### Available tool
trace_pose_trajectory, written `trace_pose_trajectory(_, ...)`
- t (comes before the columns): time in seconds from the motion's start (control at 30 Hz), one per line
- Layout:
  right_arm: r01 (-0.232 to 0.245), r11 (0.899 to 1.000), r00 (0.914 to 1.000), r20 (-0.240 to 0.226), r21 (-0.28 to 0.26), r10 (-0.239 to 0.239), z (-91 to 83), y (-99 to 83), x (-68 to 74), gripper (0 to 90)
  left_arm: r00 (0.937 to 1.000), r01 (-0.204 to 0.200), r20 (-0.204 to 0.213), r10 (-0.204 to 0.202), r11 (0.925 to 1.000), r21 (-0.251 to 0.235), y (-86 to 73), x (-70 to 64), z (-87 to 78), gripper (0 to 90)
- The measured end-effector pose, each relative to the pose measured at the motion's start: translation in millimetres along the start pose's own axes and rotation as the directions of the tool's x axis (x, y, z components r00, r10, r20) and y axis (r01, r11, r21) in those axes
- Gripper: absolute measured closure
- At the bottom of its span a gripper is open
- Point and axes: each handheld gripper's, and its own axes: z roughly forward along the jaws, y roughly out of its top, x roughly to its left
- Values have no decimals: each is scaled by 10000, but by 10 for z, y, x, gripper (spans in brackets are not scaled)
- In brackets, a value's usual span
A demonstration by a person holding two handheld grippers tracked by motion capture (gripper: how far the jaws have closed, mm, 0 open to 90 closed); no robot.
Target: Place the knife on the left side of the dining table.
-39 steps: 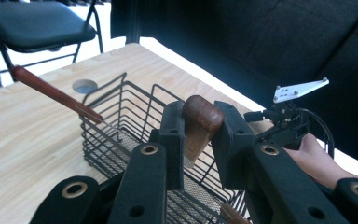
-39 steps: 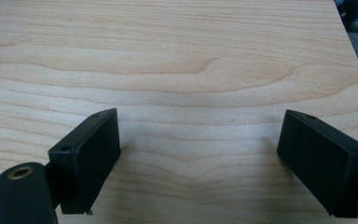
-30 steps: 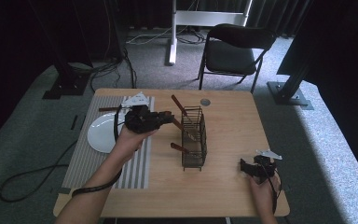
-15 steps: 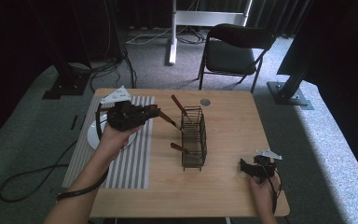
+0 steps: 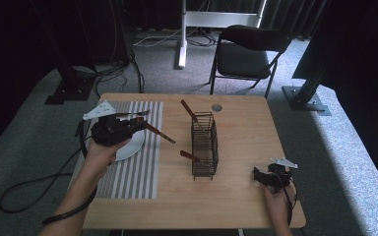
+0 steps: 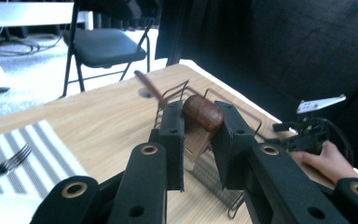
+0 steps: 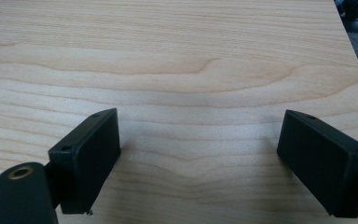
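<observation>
Your left gripper (image 5: 137,126) is clamped on a wooden-handled utensil (image 5: 158,133), held above the striped placemat (image 5: 135,169) just left of the wire basket (image 5: 204,145); in the left gripper view the rounded brown handle end (image 6: 203,113) sits pinched between the two jaws. Your right gripper (image 5: 262,177) rests low over the bare table (image 5: 246,128), to the right of the wire basket and nearer you, with its jaws spread wide and nothing between them. Two more wooden-handled utensils stand in the wire basket, and a white plate (image 5: 130,146) and a fork (image 6: 7,161) lie on the placemat to the basket's left.

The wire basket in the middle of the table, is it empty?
No. The wire basket holds two wooden-handled utensils: one sticks out the top, another pokes through its side.
</observation>
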Motion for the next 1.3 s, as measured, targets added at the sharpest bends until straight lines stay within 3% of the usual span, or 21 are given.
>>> trace_pose_trajectory(0.27, -8, 10000, 10000, 2, -2, 8, 0, 0, 1, 124, 9987, 483, -187, -479, 9986, 237, -293, 172, -63, 752)
trace_pose_trajectory(0.73, 1, 10000, 10000, -2, 2, -1, 1, -1, 1, 124, 9901, 1306, -584, -1279, 9904, 453, -754, 422, -308, 753)
trace_pose_trajectory(0.83, 0, 10000, 10000, 0, 3, 0, 0, -1, 0, 124, 9887, 1333, -767, -1291, 9897, 527, -832, 456, -383, 752)
trace_pose_trajectory(1.0, 4, 10000, 10000, 2, 0, -4, 1, -1, 0, 124, 9824, 1704, -871, -1653, 9839, 545, -925, 523, -468, 753)
trace_pose_trajectory(1.3, 5, 10000, 10000, 5, -1, -5, 1, -1, 0, 125, 9776, 2054, -607, -2015, 9765, 655, -1052, 579, -462, 752)
